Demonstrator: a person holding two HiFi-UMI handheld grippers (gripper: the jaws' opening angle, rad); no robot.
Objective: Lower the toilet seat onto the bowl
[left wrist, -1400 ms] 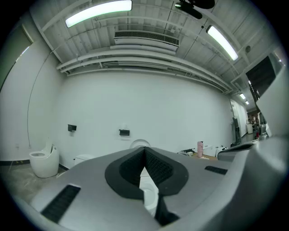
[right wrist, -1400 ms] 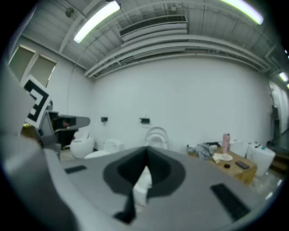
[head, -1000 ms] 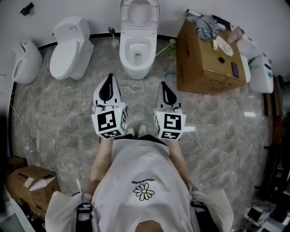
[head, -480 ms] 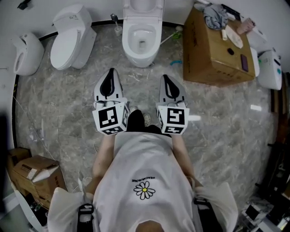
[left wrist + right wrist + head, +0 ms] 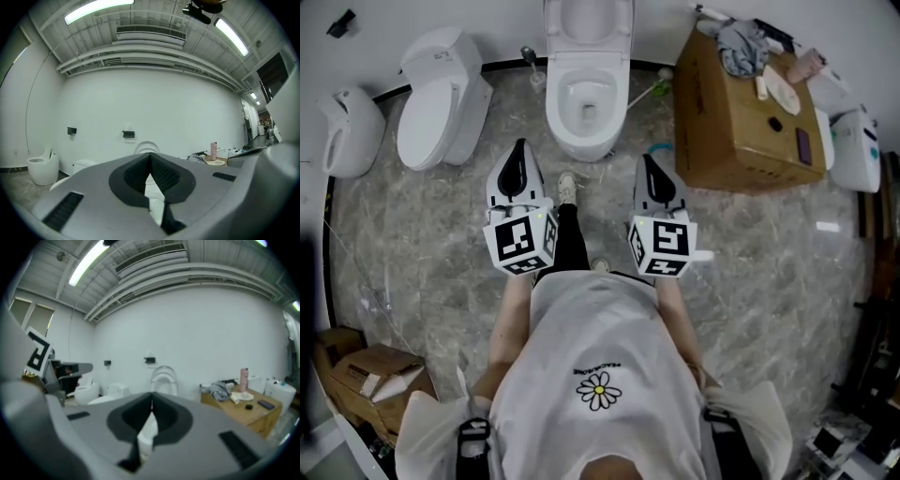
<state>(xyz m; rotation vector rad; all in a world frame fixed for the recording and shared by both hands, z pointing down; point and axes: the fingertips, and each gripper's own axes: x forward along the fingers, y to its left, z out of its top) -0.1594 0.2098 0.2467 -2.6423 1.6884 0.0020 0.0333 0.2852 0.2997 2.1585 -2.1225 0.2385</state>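
Note:
The white toilet's bowl [image 5: 557,111] stands against the far wall, ahead of me. Its seat [image 5: 589,19] is raised and leans back against the wall. In the left gripper view the seat [image 5: 146,146] peeks up just behind the jaw tips. The right gripper view has the seat [image 5: 164,377] upright, above the jaws. My left gripper [image 5: 520,143] and right gripper [image 5: 646,158] are held side by side short of the bowl, both shut and empty. They flank the person's forward foot [image 5: 567,186]. Neither touches the toilet.
A second toilet [image 5: 439,101] with its lid down stands to the left, with a white fixture [image 5: 345,131] beyond it. A big cardboard box [image 5: 739,112] with a cloth and small items on top sits to the right. A toilet brush [image 5: 531,62] stands by the wall.
The person has stepped forward: a dark-trousered leg and shoe now reach out between the grippers. Both grippers sit a little nearer the toilet and stay shut.

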